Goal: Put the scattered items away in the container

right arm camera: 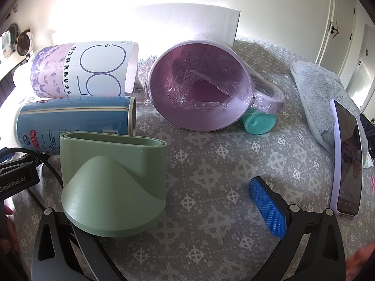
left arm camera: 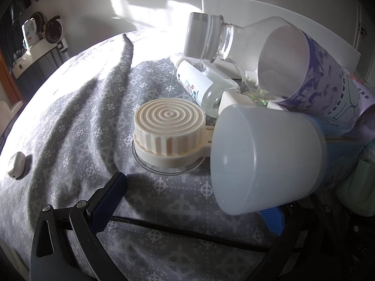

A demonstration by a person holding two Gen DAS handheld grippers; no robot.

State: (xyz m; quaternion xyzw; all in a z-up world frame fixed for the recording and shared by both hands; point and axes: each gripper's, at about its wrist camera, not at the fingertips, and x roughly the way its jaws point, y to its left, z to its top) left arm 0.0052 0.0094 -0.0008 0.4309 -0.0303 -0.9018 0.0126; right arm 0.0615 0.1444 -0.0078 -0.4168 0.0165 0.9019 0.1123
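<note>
In the left wrist view my left gripper (left arm camera: 192,201) is open over the grey patterned bedspread (left arm camera: 93,107). A blue can with a frosted cap (left arm camera: 264,159) lies against its right finger. A cream ribbed lid (left arm camera: 168,131), a small clear bottle (left arm camera: 201,84), a larger clear bottle (left arm camera: 211,37) and a purple paper sleeve (left arm camera: 300,68) lie beyond. In the right wrist view my right gripper (right arm camera: 187,201) is open, with a green holder (right arm camera: 112,182) lying by its left finger. The blue can (right arm camera: 75,121), the sleeve (right arm camera: 84,70), a purple cup in plastic wrap (right arm camera: 201,86) and a teal cap (right arm camera: 257,121) lie ahead.
A white board (right arm camera: 187,21) stands at the back of the pile. A phone (right arm camera: 346,159) leans against a grey towel (right arm camera: 323,98) at the right. A small white case (left arm camera: 15,165) lies at the far left. A black cable (left arm camera: 187,231) crosses the bedspread.
</note>
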